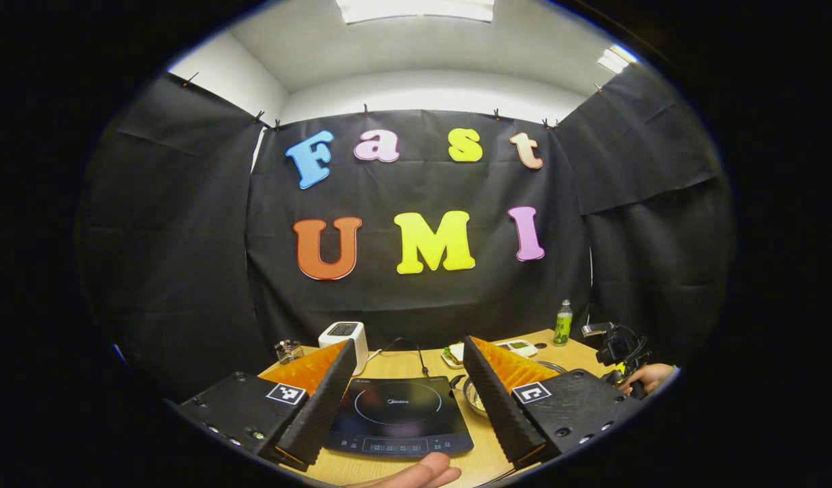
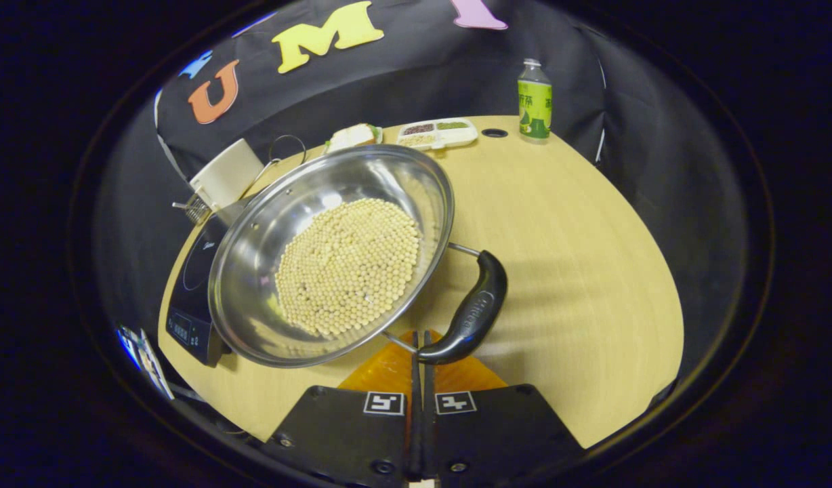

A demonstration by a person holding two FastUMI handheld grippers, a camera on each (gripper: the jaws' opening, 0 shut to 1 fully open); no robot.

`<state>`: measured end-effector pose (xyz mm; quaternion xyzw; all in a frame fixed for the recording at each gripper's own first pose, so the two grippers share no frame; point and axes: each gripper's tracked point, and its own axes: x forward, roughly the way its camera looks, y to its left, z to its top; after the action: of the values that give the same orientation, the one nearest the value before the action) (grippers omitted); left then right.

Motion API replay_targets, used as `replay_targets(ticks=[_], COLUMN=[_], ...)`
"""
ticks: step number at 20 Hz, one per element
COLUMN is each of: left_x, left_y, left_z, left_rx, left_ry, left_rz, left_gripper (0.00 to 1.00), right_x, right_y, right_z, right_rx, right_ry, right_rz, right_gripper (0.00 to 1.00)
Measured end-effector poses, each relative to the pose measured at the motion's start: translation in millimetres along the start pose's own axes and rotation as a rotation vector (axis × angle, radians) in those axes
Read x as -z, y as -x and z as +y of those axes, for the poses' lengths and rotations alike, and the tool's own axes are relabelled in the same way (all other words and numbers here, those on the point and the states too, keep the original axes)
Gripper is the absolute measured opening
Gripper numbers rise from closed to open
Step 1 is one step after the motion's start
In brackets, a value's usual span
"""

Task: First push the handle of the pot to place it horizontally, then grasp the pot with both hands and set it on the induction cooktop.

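A steel pot (image 2: 253, 271) holding pale round beans (image 2: 348, 264) rests on the wooden table (image 2: 578, 271), to the right of the black induction cooktop (image 2: 185, 285). Its black handle (image 2: 473, 308) runs slantwise on the pot's right side. My right gripper (image 2: 419, 337) is shut, its tips just at the handle's near end, with nothing between the fingers. In the left gripper view, my left gripper (image 1: 409, 342) hangs open above the cooktop (image 1: 399, 413). A sliver of the pot (image 1: 473, 396) shows beside its right finger.
A white appliance (image 2: 223, 176), a plate of food (image 2: 351, 135) and a divided tray (image 2: 436, 132) stand along the table's back edge, with a green bottle (image 2: 534, 102) at the back right. The other gripper (image 1: 616, 352) and a hand (image 1: 650, 376) are at the right; a hand (image 1: 416, 474) is at the front edge.
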<state>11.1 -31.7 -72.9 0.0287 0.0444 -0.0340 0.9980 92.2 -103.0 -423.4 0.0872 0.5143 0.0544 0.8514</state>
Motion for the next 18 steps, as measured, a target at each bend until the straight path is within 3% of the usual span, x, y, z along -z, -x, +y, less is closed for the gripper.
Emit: replay_targets(ticks=[11,18], left_x=[31,55], left_y=[-39,-49], left_z=[-22,-22], left_rx=[0.012,0.018], left_ry=[0.029,0.060], left_rz=[0.074,0.134], left_gripper=[0.96,0.96], right_x=[-55,-83], right_y=[-24,-29], right_z=[-47,-62], right_rx=[0.088,0.126], right_ry=[0.060,0.049], right_rz=[-0.074,-0.224], right_gripper=[0.04,0.04])
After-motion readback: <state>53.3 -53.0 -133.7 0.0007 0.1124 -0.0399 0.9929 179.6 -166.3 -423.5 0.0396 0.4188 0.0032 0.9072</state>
